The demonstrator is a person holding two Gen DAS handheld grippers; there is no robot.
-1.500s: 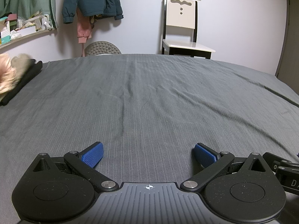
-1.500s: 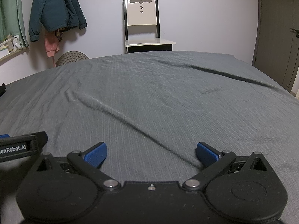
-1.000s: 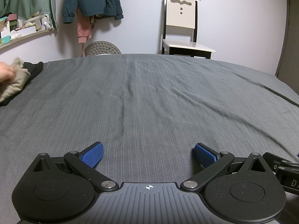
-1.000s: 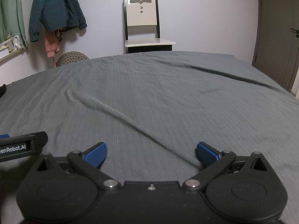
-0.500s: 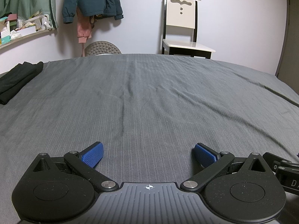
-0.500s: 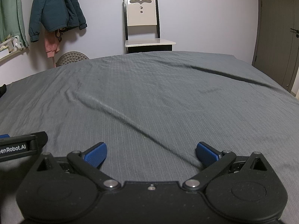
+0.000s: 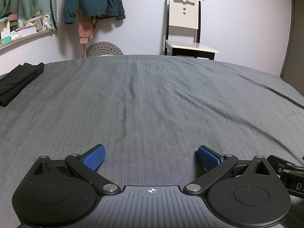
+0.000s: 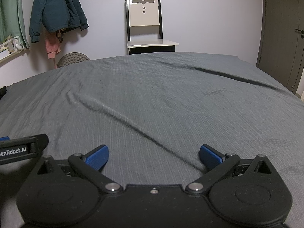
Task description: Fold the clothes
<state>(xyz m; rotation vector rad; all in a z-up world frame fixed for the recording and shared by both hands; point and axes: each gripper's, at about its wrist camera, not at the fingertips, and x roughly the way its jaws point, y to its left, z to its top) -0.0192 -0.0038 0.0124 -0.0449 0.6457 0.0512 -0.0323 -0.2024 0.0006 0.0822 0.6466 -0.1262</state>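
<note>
A folded black garment (image 7: 18, 80) lies at the far left of the grey bedsheet (image 7: 161, 98) in the left wrist view; only a dark sliver of it (image 8: 2, 93) shows at the left edge of the right wrist view. My left gripper (image 7: 151, 156) rests low over the sheet, open, with nothing between its blue pads. My right gripper (image 8: 153, 156) sits beside it, also open and empty. The left gripper's body (image 8: 20, 148) shows at the left edge of the right wrist view.
A white chair (image 7: 185, 28) stands against the far wall behind the bed. A teal jacket (image 7: 93, 0) and a pink garment hang on the wall at the left, above a studded grey stool (image 7: 104, 49). A cluttered shelf (image 7: 24, 32) runs along the left wall. A door (image 8: 283, 34) is at the right.
A hand with a beige cloth at the far left, over the black garment, has gone out of view. Both grippers have stayed still and open.
</note>
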